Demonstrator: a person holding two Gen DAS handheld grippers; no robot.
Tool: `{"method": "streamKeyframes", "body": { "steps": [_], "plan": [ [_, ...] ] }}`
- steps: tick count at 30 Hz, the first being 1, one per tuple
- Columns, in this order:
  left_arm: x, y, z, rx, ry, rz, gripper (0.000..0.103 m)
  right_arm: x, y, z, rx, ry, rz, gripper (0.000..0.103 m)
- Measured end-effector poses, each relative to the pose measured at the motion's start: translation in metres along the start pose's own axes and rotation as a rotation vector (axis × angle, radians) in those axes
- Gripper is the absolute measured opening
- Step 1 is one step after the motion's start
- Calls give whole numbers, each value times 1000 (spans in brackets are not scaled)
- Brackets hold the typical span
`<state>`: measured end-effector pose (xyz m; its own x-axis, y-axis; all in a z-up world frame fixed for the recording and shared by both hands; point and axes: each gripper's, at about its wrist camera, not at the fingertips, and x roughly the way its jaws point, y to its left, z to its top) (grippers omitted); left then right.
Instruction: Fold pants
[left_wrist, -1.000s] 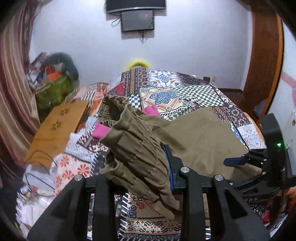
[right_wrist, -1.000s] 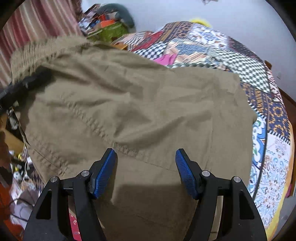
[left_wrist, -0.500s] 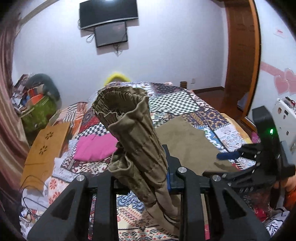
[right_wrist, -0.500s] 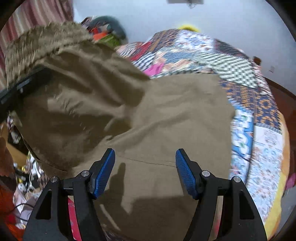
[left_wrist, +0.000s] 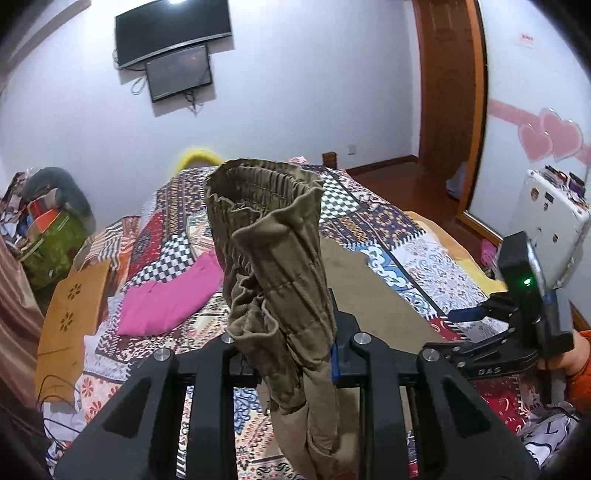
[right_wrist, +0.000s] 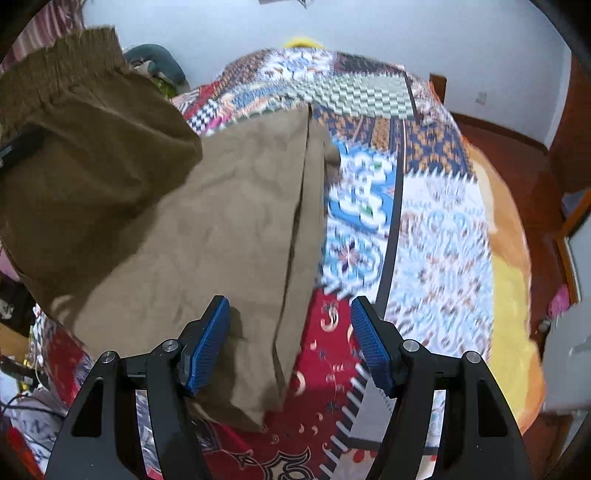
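Olive-brown pants (left_wrist: 273, 258) with an elastic waistband are lifted by my left gripper (left_wrist: 291, 354), which is shut on the bunched waist; the waistband stands up in front of the camera. The legs (right_wrist: 221, 229) trail down onto the patchwork bedspread (right_wrist: 424, 236). My right gripper (right_wrist: 290, 343) is open and empty, hovering over the right edge of the pant leg near the bed's front. It also shows in the left wrist view (left_wrist: 476, 321) at the right.
A pink garment (left_wrist: 166, 299) lies on the bed at the left. A wooden lap table (left_wrist: 70, 306) and a pile of bags (left_wrist: 44, 229) stand left of the bed. A TV (left_wrist: 173, 48) hangs on the far wall. A wooden door (left_wrist: 450, 85) is at the right.
My left gripper has lifted the waistband higher, pulling the pants up off the bed. My right gripper has shifted right, off the middle of the fabric to its right edge.
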<state>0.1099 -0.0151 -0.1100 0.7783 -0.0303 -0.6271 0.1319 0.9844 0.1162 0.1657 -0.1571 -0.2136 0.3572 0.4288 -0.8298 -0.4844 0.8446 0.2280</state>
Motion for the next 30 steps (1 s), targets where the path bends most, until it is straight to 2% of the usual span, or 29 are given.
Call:
{"method": "streamKeyframes", "body": {
  "steps": [7,17,25,30],
  "plan": [
    [19,-19,-2,56,79,-82,25,-1,-5,-2,18,-17,15,64],
    [58,-38,-9,27,209,-194,25,-8,-13,-6,54,-42,27,64],
    [83,-48,-21,-9,316,-274,36,-29,-24,-3,88,-95,14,64],
    [79,-55,-23,-12,328,-313,55,-38,-30,-2,107,-123,-6,64]
  ]
}}
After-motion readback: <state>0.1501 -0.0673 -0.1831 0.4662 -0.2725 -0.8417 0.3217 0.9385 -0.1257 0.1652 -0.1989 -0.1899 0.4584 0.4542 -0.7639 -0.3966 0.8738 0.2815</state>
